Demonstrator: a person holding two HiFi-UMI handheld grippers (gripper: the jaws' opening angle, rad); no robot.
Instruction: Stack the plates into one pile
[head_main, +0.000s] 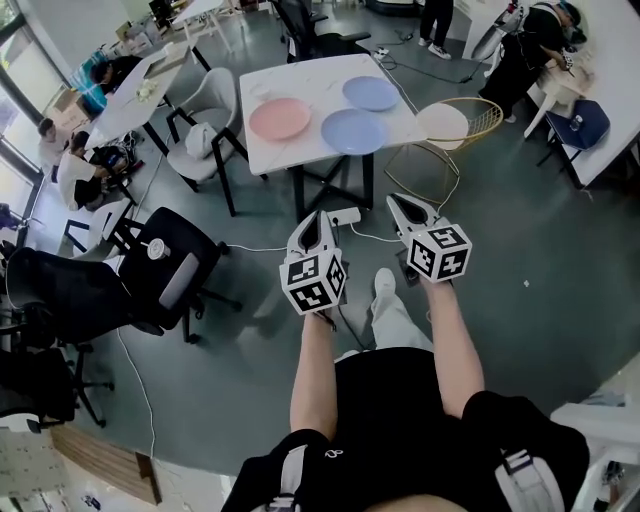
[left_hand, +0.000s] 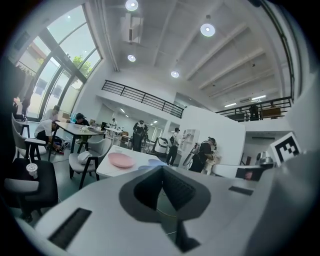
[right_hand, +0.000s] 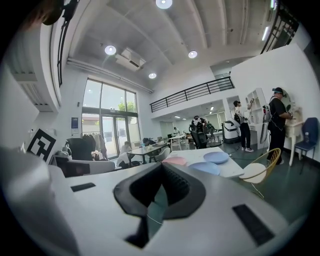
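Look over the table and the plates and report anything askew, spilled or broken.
Nothing stands out. The pink plate, the nearer blue plate and the farther blue plate lie flat and apart on the white table. None looks chipped or tilted from here, and nothing is spilled around them.

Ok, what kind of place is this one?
Probably a large open-plan office or co-working hall: white tables with swivel chairs, people seated at desks, tall windows and a railed mezzanine.
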